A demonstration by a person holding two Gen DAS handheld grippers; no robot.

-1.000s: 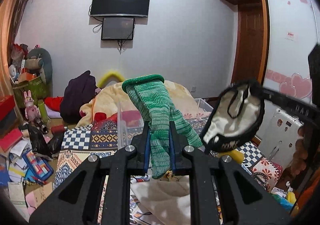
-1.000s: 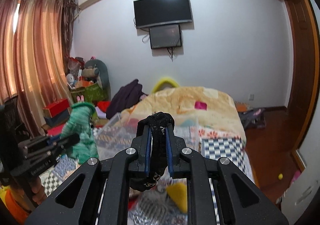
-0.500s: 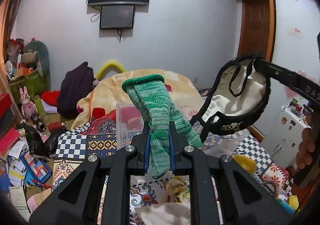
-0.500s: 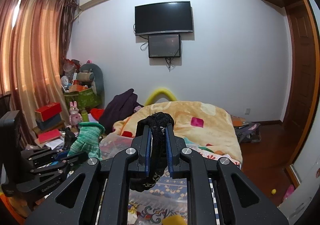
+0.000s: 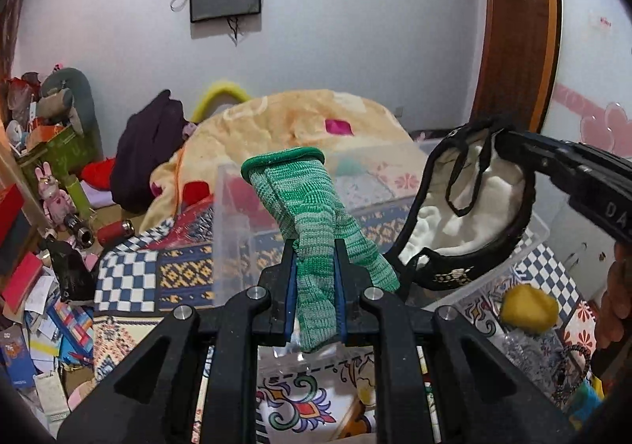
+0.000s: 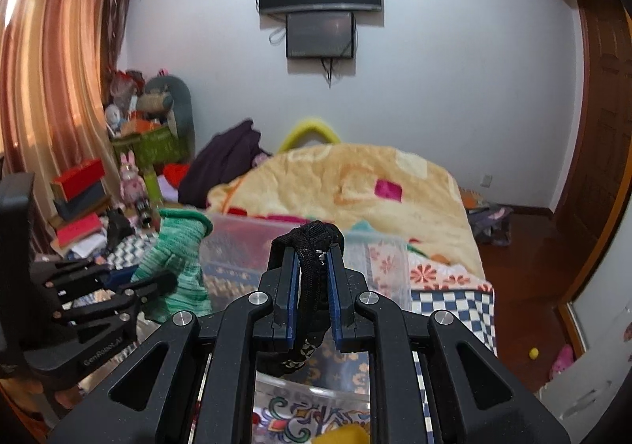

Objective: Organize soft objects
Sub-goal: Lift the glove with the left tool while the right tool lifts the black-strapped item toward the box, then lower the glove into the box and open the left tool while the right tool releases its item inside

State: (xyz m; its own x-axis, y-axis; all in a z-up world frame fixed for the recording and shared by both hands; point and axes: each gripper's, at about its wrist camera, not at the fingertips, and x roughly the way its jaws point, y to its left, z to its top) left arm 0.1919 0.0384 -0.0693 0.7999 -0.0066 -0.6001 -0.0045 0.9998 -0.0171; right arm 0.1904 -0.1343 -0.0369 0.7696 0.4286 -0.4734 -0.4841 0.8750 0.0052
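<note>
My left gripper (image 5: 315,258) is shut on a green knitted sock (image 5: 308,207), held upright above a clear plastic bin (image 5: 233,215). The sock also shows at the left of the right wrist view (image 6: 177,262). My right gripper (image 6: 313,258) is shut on the black rim of a black-and-white padded cloth item (image 6: 312,246). In the left wrist view that item (image 5: 474,207) hangs open from the right gripper's fingers (image 5: 553,159), just right of the sock and over the bin.
The bin stands on a patterned bedspread (image 5: 130,274). A yellow soft object (image 5: 527,305) lies at the right. An orange blanket (image 6: 355,179) covers the bed behind. Clutter, boxes and toys (image 5: 47,246) fill the floor at the left. A wooden door (image 6: 600,128) is right.
Both grippers have moved forward and lower, toward the clear bin. The black-and-white item now hangs closer to the green sock. Both grips are unchanged.
</note>
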